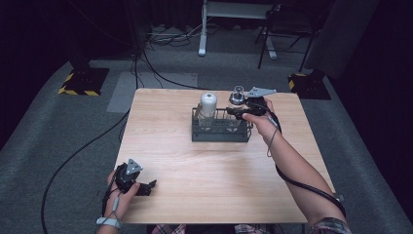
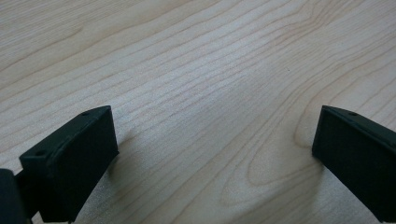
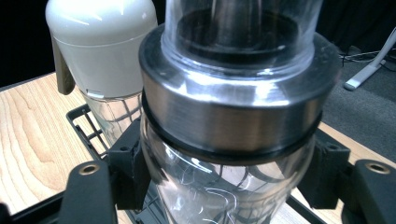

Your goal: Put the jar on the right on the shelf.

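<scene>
The right tool (image 1: 235,112) grips the jar (image 1: 236,99) over the rack (image 1: 221,133), so the person should lower it slowly and straight; the left tool (image 1: 148,186) rests open on the counter (image 1: 214,175).

The right claw (image 1: 237,111) is clamped shut at the end of an outstretched arm, while the left claw (image 1: 149,186) lies with jaws wide apart.

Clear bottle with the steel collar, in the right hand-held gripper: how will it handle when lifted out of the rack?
The clear bottle looks smooth and rounded, so probably slippery between the pads. Likely glass: fragile, don't over-squeeze. Its steel collar may make it top-heavy and tippy in the black rack.
</scene>
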`<state>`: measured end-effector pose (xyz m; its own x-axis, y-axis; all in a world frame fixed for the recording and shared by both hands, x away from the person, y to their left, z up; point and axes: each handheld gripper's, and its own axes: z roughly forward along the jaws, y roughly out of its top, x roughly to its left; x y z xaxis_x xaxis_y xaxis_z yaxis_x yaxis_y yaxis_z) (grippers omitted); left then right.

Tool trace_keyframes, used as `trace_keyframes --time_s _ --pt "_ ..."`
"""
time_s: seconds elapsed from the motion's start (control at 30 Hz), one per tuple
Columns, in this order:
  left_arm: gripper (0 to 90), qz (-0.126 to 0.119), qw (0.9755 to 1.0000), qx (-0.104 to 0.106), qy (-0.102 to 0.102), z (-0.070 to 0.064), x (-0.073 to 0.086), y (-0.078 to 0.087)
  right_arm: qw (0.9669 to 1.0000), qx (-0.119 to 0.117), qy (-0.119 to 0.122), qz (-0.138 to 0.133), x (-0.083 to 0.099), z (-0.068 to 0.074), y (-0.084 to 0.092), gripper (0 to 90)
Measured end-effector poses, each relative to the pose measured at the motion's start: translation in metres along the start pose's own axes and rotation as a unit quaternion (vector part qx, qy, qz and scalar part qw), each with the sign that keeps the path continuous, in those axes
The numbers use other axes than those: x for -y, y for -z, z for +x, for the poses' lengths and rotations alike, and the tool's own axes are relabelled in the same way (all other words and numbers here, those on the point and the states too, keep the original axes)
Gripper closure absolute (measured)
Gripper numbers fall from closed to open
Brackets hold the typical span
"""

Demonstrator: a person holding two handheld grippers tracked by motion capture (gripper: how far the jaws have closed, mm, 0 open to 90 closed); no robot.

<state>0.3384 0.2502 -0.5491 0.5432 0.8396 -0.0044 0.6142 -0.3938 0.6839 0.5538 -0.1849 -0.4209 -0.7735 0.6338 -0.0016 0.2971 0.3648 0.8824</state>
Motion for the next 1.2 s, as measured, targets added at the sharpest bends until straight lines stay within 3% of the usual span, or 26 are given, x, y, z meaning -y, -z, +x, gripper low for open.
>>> trace_keyframes --time_s 0.6,0.73,0.87,1.2 --pt "0.0 0.000 1.0000 0.000 0.000 0.000 0.000 0.000 1.0000 -0.005 -0.001 -0.006 0.006 -0.002 0.000 30.7" --pt "0.0 0.000 1.0000 0.000 0.000 0.000 0.000 0.000 0.9996 -0.016 -0.018 -0.014 0.007 -0.001 0.002 22.3" --pt "0.0 0.000 1.0000 0.000 0.000 0.000 0.000 0.000 0.9997 -0.010 -0.017 -0.014 0.006 0.000 0.005 16.7" --pt "0.0 0.000 1.0000 0.000 0.000 0.000 0.000 0.000 0.9997 -0.001 -0.006 -0.024 -0.004 0.004 0.026 14.1"
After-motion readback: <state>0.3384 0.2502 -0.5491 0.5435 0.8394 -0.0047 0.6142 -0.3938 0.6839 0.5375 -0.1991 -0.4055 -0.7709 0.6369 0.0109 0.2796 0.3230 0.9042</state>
